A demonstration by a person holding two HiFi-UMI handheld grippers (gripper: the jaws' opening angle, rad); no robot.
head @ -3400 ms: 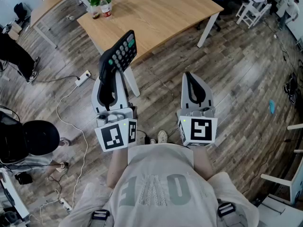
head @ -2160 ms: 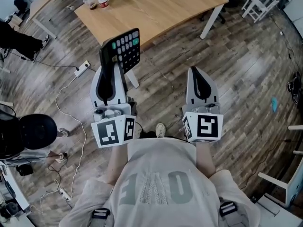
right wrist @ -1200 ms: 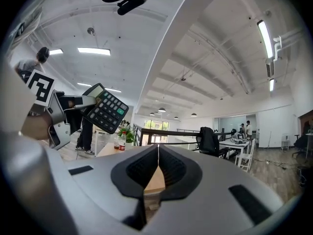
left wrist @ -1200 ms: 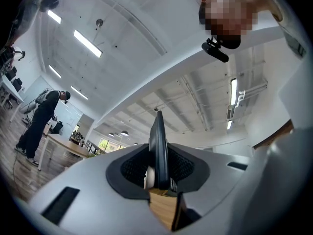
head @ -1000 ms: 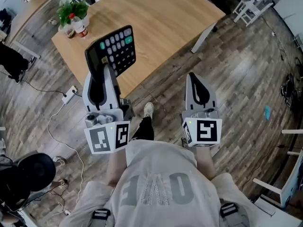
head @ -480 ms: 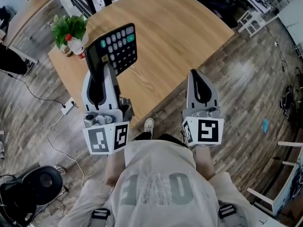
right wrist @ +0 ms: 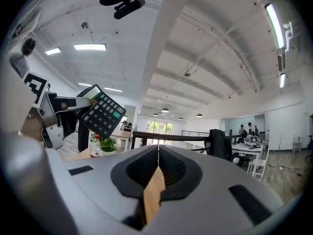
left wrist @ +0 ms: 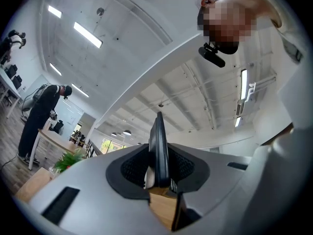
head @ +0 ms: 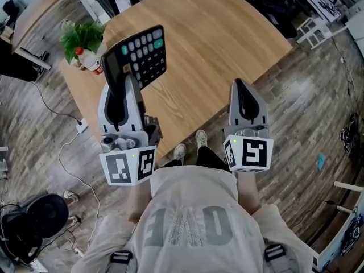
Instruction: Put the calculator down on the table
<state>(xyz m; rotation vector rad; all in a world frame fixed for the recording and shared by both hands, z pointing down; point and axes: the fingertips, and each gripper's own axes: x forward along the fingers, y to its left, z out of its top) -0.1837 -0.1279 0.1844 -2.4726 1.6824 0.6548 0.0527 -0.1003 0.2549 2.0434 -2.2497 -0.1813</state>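
A black calculator [head: 138,57] with grey keys and one green key stands tilted up above the near part of the wooden table [head: 227,33]. My left gripper [head: 123,83] is shut on its lower edge. The left gripper view shows the calculator [left wrist: 158,146] edge-on between the two pads. My right gripper [head: 241,85] is shut with nothing in it, and hovers over the table's near edge at the right. From the right gripper view the calculator [right wrist: 101,111] shows at the left, held up by the left gripper.
A potted green plant [head: 82,36] and a bottle with a red cap [head: 89,61] stand on the table's left corner. A cable and a power strip [head: 79,126] lie on the wood floor at the left. A black chair [head: 28,226] stands at bottom left.
The person has walked up to the table: it has come nearer and now lies under both grippers. The calculator stays in the left gripper, still tilted up.
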